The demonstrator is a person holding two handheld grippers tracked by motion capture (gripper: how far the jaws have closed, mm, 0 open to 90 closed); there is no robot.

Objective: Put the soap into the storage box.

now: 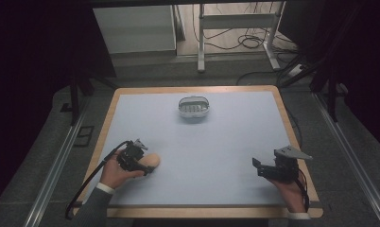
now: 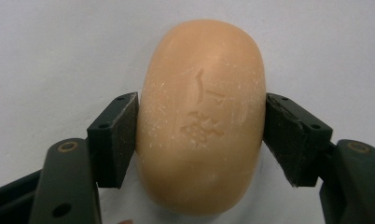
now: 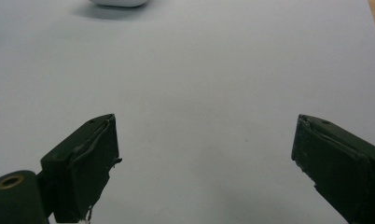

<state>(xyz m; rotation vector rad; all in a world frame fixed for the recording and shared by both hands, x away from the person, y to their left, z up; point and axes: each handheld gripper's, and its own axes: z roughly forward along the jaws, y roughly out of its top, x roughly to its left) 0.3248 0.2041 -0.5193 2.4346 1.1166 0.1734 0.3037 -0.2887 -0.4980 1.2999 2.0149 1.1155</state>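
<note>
The left claw (image 2: pixel 200 135) grips a peach-coloured bar of soap (image 2: pixel 202 116) across its narrow sides, both pads pressed on it, probably so the smooth oval cannot slip out. The soap is low at the near left of the worktop (image 1: pixel 226 142). The right claw (image 3: pixel 204 163) stands wide open and holds nothing, at the near right. Far across sits a small white dish (image 1: pixel 194 108) with a ribbed floor; it seems empty, perhaps a soap dish.
</note>
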